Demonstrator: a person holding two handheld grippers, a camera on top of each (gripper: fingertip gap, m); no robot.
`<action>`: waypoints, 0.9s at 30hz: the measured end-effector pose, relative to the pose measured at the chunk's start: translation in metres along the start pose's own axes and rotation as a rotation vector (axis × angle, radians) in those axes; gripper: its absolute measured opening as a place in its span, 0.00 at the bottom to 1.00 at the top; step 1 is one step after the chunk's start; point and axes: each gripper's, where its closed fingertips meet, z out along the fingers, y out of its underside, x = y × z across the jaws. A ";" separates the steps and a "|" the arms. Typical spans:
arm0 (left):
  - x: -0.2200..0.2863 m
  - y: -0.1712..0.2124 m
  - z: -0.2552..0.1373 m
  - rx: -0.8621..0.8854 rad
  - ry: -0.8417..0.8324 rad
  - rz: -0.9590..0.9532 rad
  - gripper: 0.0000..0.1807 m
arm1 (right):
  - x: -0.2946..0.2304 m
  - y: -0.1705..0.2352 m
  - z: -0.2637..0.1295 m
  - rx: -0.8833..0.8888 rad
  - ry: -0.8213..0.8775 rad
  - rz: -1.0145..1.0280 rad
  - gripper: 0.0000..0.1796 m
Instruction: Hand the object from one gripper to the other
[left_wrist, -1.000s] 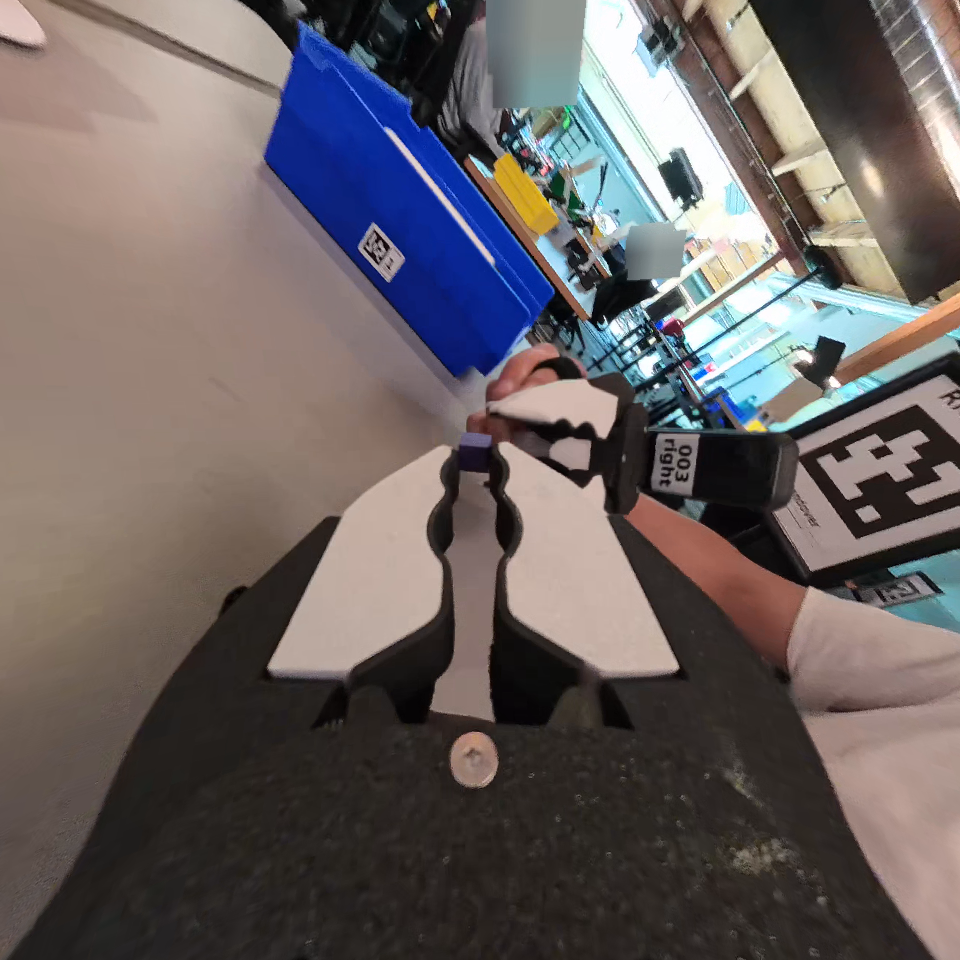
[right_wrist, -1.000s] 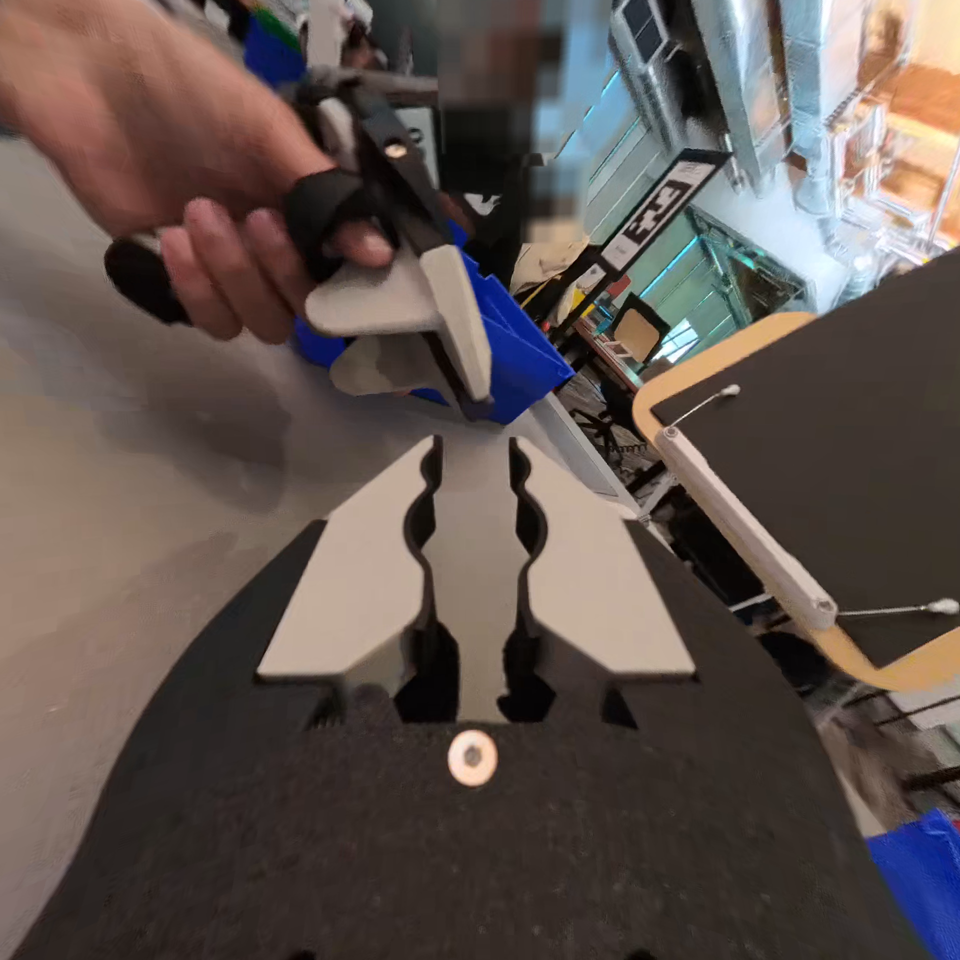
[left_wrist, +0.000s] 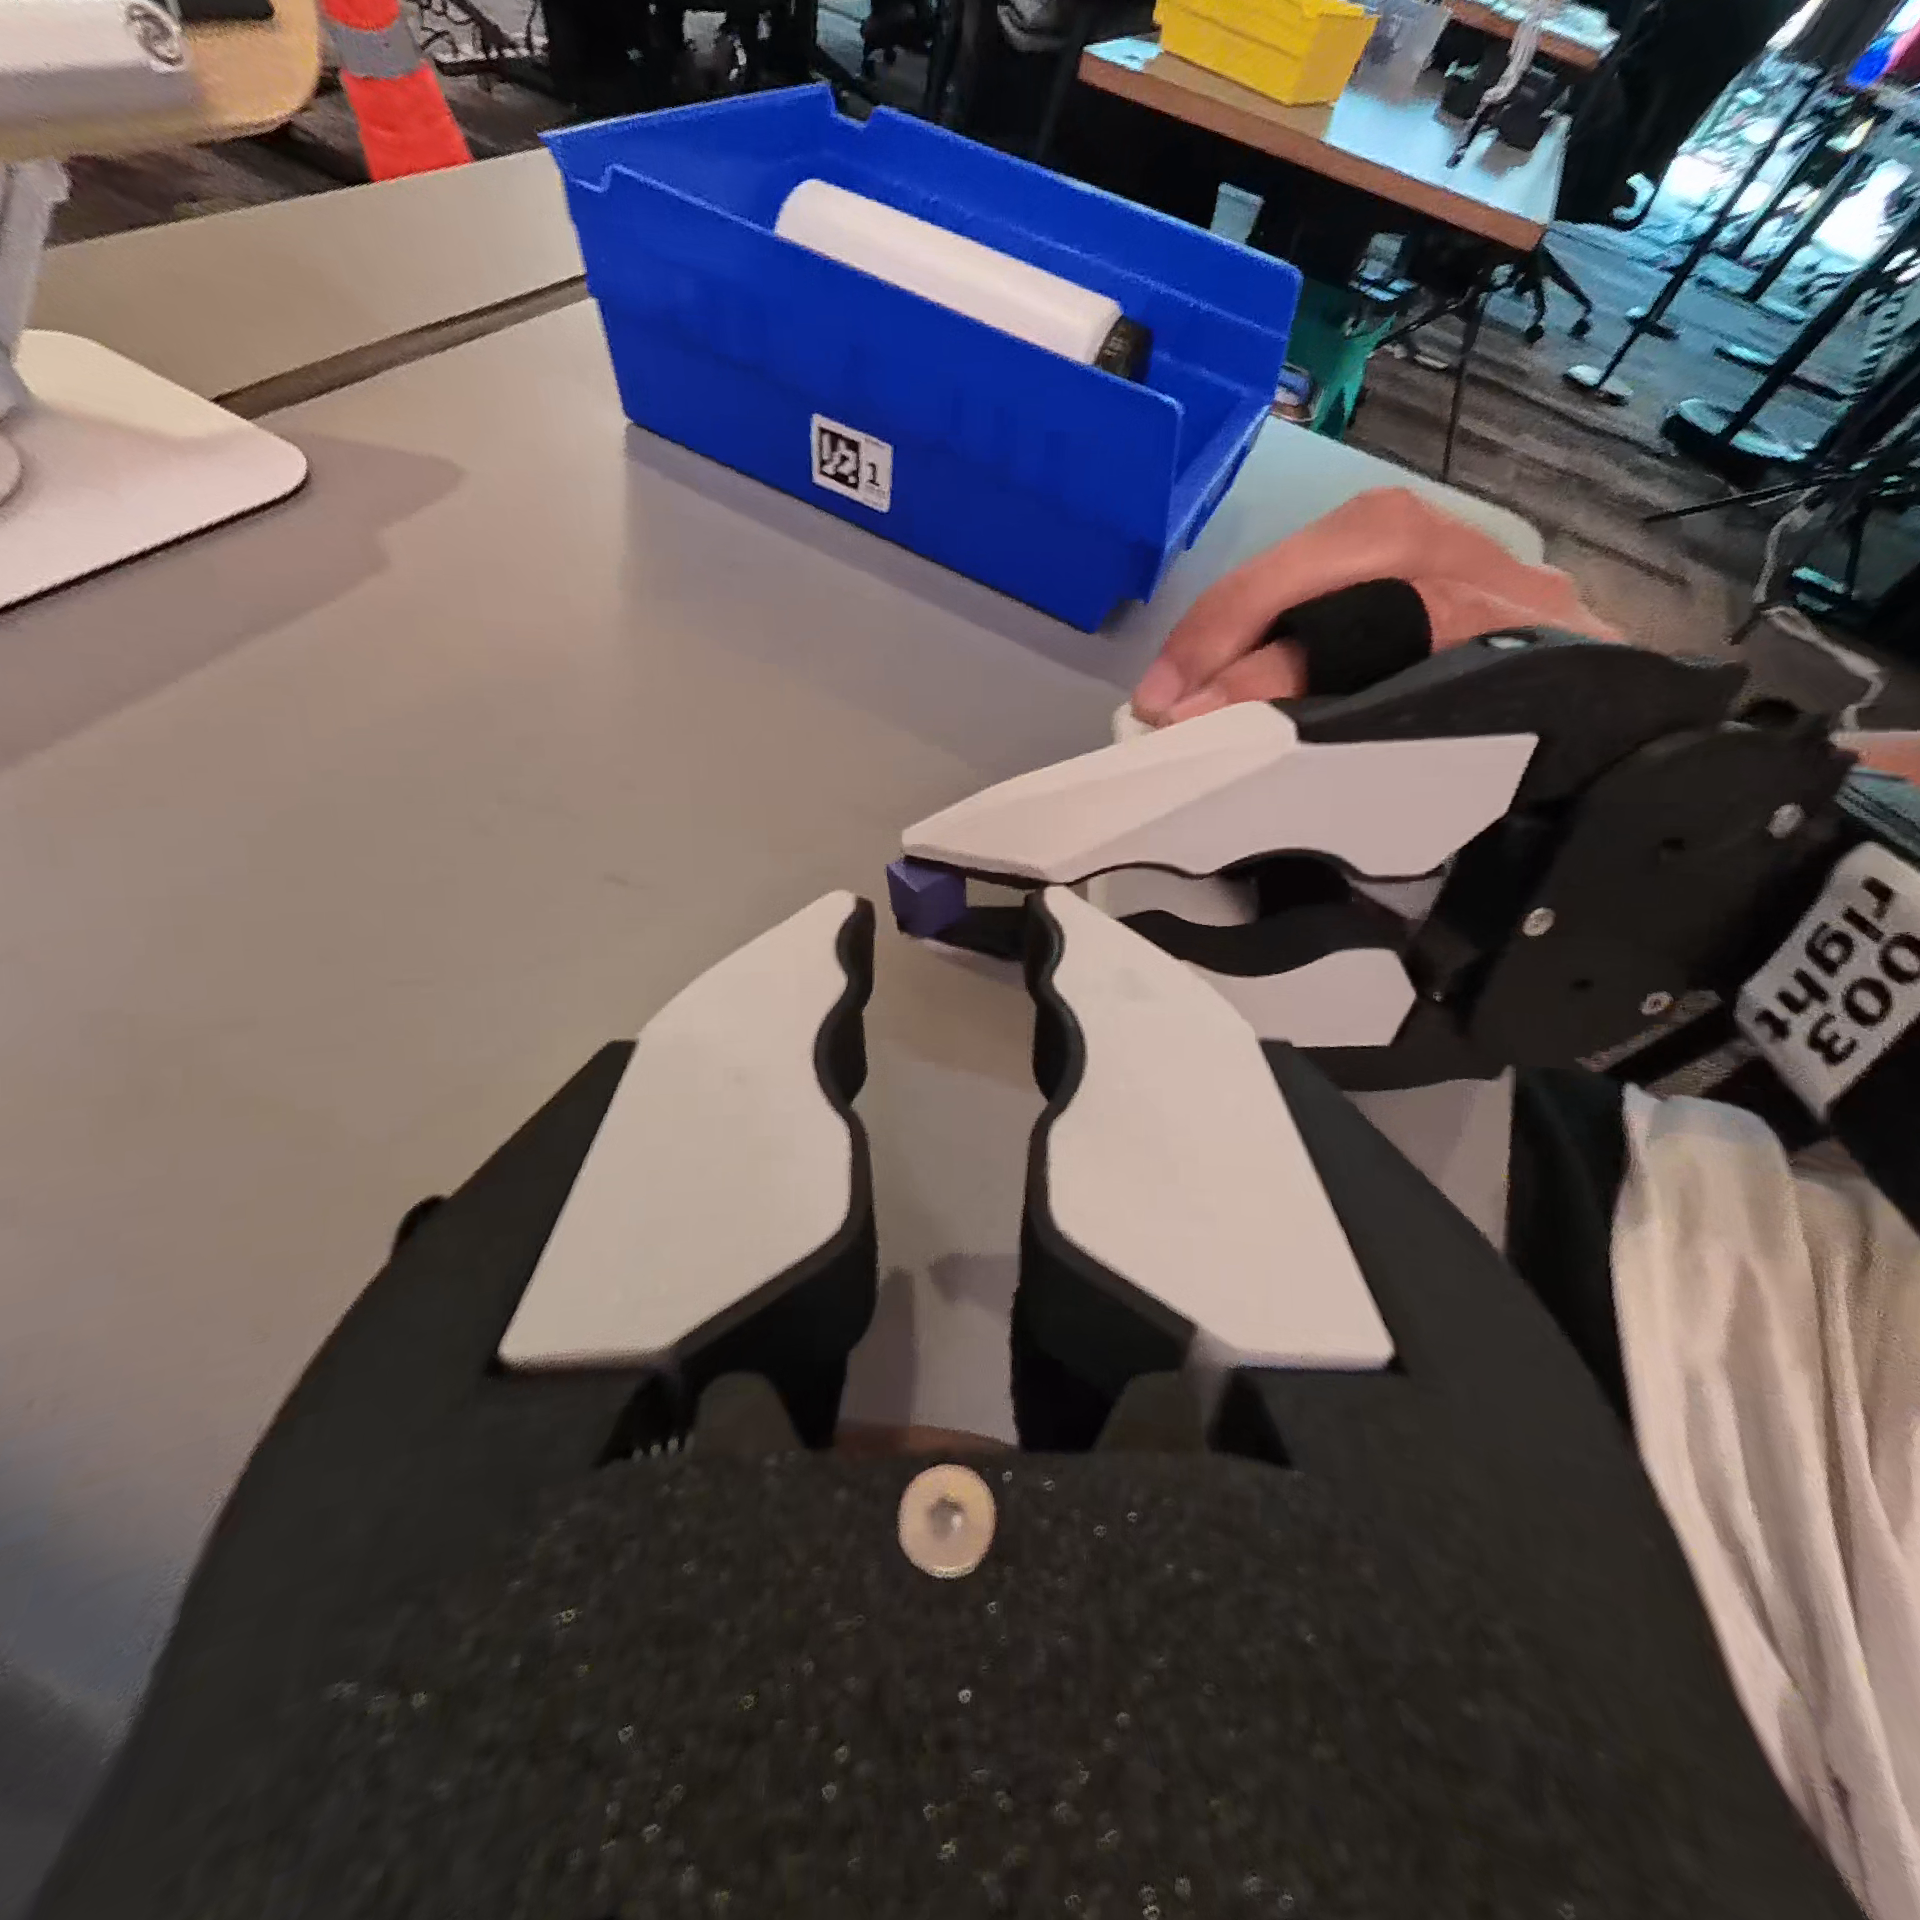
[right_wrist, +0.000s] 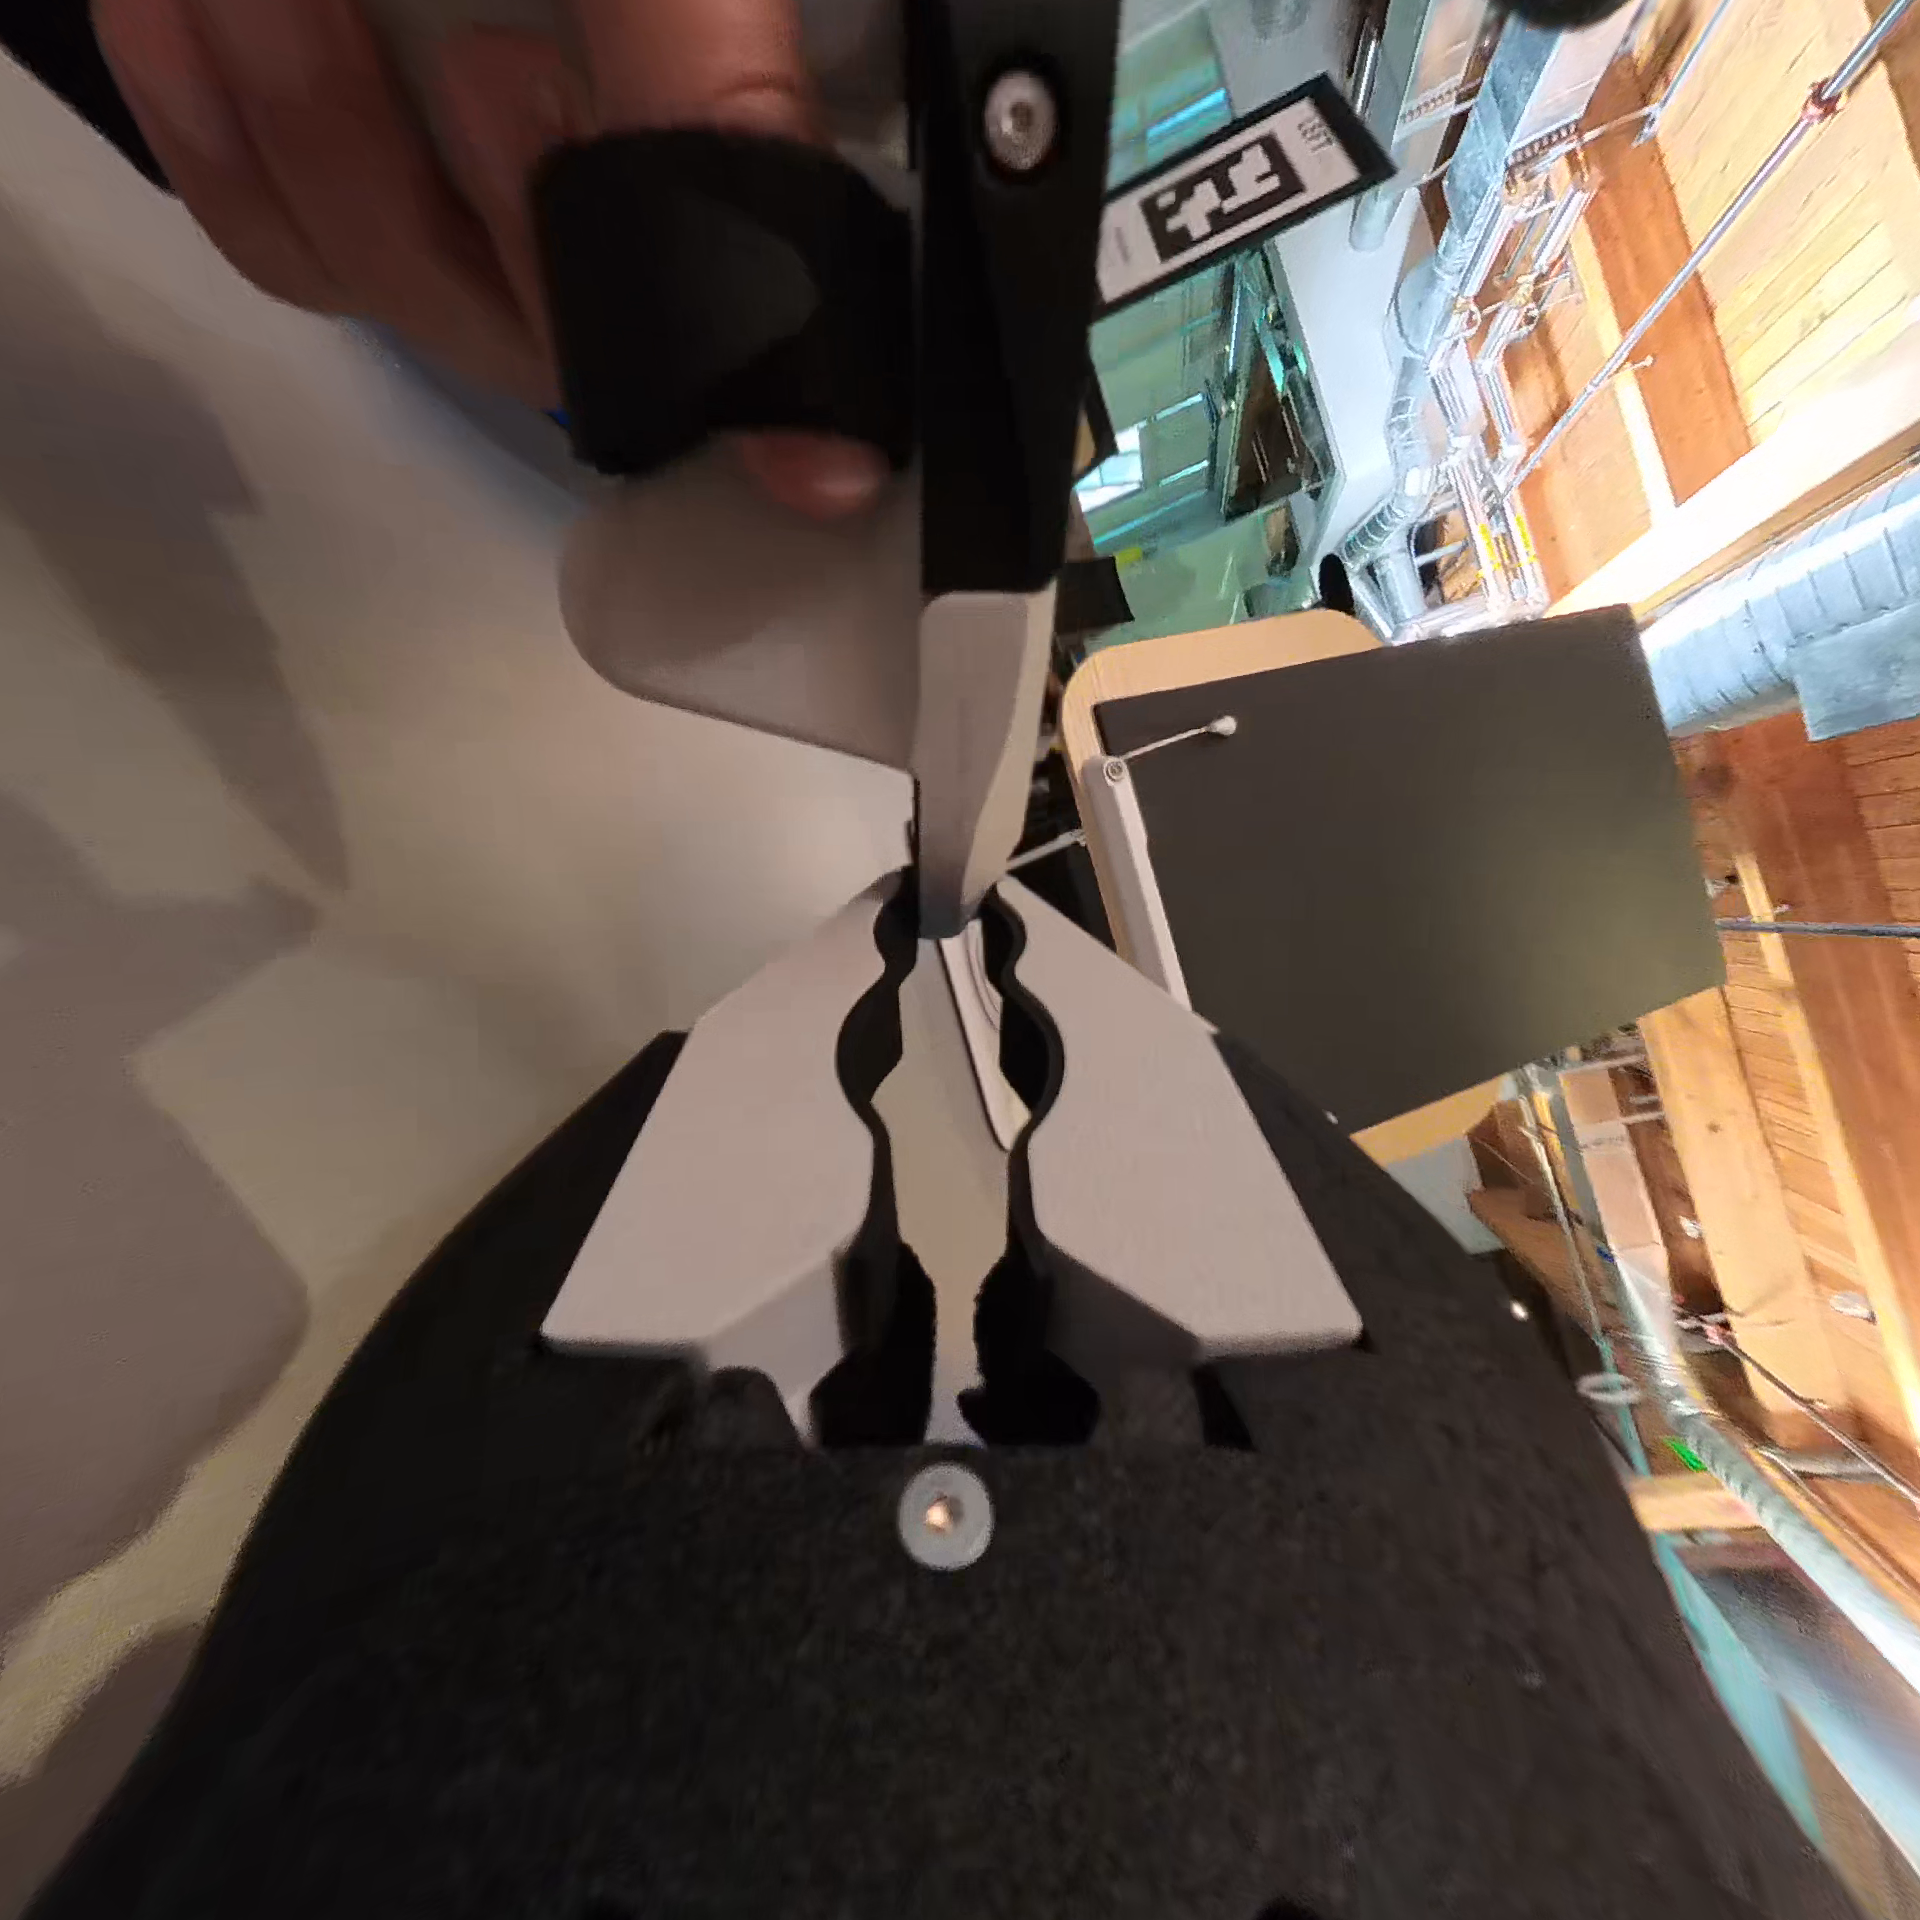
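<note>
Far left, left wrist view: white stand base (left_wrist: 125, 488), resting on the grey table (left_wrist: 520, 779). Further right, at the back: blue bin (left_wrist: 987, 488), holding a white roll (left_wrist: 945, 270) laid along it.

Centre, left gripper (left_wrist: 948, 935): stands wide, fingers apart, grips nothing.

Just past its tips: purple block (left_wrist: 923, 902), clear of the table, pinched by the right gripper (left_wrist: 940, 894), which reaches in from the right, closed narrow on it and held in a hand (left_wrist: 1351, 592).

Right wrist view: shows the right gripper (right_wrist: 951, 925) narrow, with one finger of the left gripper (right_wrist: 951, 894) coming down from above in front of its tips and hiding the block there.
</note>
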 end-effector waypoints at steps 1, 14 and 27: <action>0.003 0.000 0.000 0.004 0.031 -0.002 0.15 | 0.000 -0.002 -0.002 0.027 -0.006 0.010 0.06; 0.019 0.001 -0.017 0.056 0.347 -0.105 0.07 | -0.009 -0.013 -0.014 0.197 -0.084 0.165 0.11; 0.052 -0.019 -0.046 0.261 0.418 0.265 0.07 | 0.011 -0.053 -0.057 0.439 -1.538 1.915 0.17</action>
